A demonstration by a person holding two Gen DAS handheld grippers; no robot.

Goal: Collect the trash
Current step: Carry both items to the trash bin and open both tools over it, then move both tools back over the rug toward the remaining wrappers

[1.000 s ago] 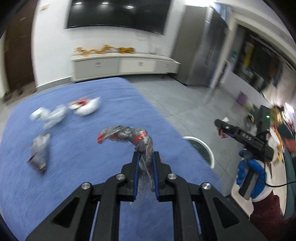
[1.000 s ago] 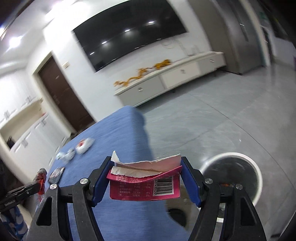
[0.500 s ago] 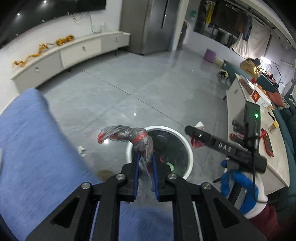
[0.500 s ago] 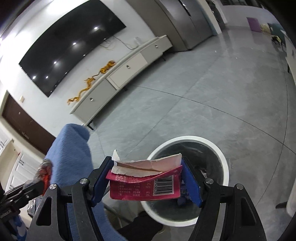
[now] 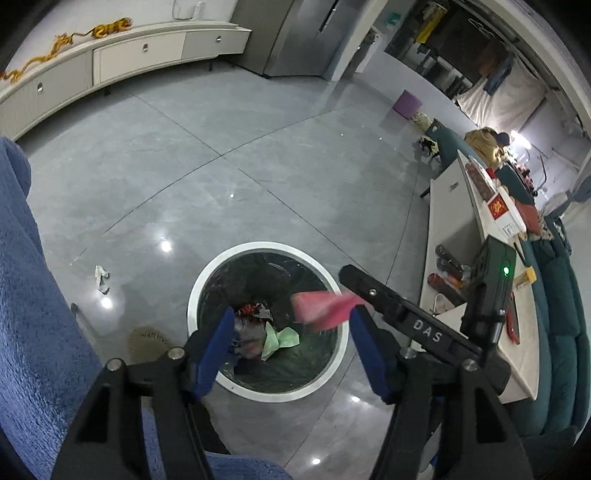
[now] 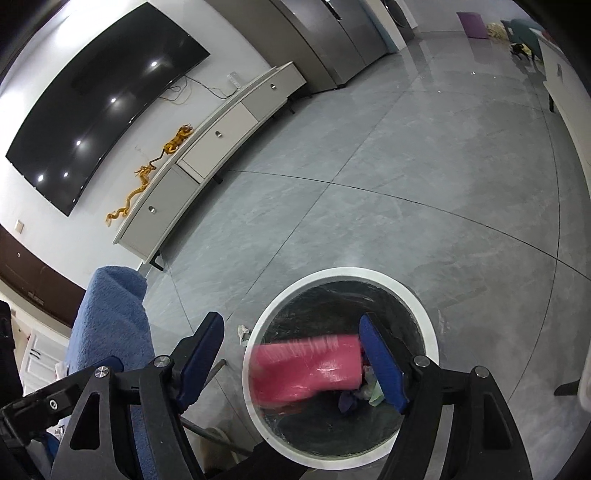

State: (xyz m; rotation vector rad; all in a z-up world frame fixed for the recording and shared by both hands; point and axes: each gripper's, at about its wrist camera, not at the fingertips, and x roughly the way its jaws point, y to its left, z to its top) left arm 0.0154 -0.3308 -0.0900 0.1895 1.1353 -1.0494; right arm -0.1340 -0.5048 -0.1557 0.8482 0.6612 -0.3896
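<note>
Premises are a domestic living room. A large dark wall-mounted television (image 6: 99,107) hangs above a long, low white media cabinet (image 6: 218,147) with drawers, on which a golden dragon ornament (image 6: 155,173) lies. The floor (image 5: 221,155) is glossy grey tile. A teal sofa (image 5: 557,332) stands beside a cluttered white table (image 5: 454,229). A tall steel-grey cabinet (image 5: 295,33) stands against the far wall.

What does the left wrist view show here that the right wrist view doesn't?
Only the left wrist view shows the green scrap in the bin, the white scrap on the floor, and the cluttered white counter. Only the right wrist view shows the wall TV. Both share the white-rimmed bin, the blurred pink wrapper over it, the blue cloth and open tongs: left, right.
</note>
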